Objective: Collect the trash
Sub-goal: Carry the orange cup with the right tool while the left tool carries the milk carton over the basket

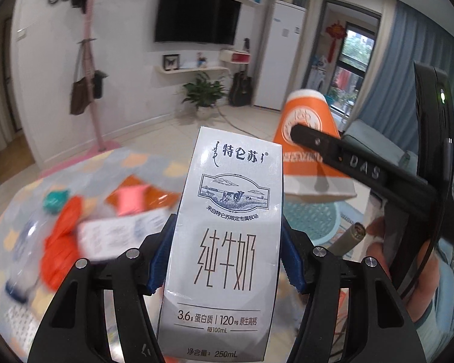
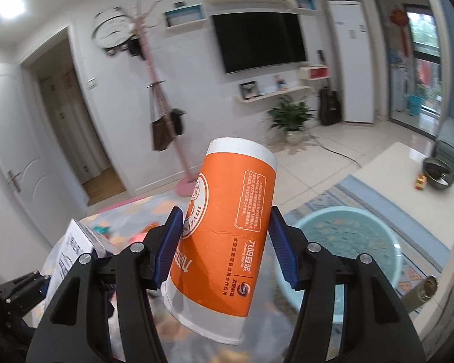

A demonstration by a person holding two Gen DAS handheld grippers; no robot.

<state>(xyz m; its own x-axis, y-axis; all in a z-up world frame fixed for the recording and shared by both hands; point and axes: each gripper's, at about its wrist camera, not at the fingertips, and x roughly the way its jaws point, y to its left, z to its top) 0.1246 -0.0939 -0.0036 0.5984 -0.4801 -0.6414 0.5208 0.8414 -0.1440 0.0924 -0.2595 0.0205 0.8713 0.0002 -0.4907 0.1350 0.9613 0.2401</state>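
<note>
My left gripper (image 1: 227,257) is shut on a white milk carton (image 1: 227,236) and holds it upright above the table. My right gripper (image 2: 224,248) is shut on an orange and white paper cup (image 2: 224,233), held upside down and tilted. The cup (image 1: 308,148) and the right gripper's finger (image 1: 333,148) show at the right of the left wrist view; the carton (image 2: 78,245) shows at the lower left of the right wrist view. Below lies blurred trash: orange wrappers (image 1: 60,242), a pink packet (image 1: 131,199), a clear plastic bottle (image 1: 24,257) and a white paper (image 1: 118,236). A light blue basket (image 2: 348,242) stands on the floor at the right.
The table has a patterned cloth (image 1: 75,169). A low white coffee table (image 2: 408,175) with a dark bowl (image 2: 437,172) stands at the right. A pink coat rack (image 2: 166,121), a potted plant (image 2: 290,121) and a wall TV (image 2: 257,42) are across the room.
</note>
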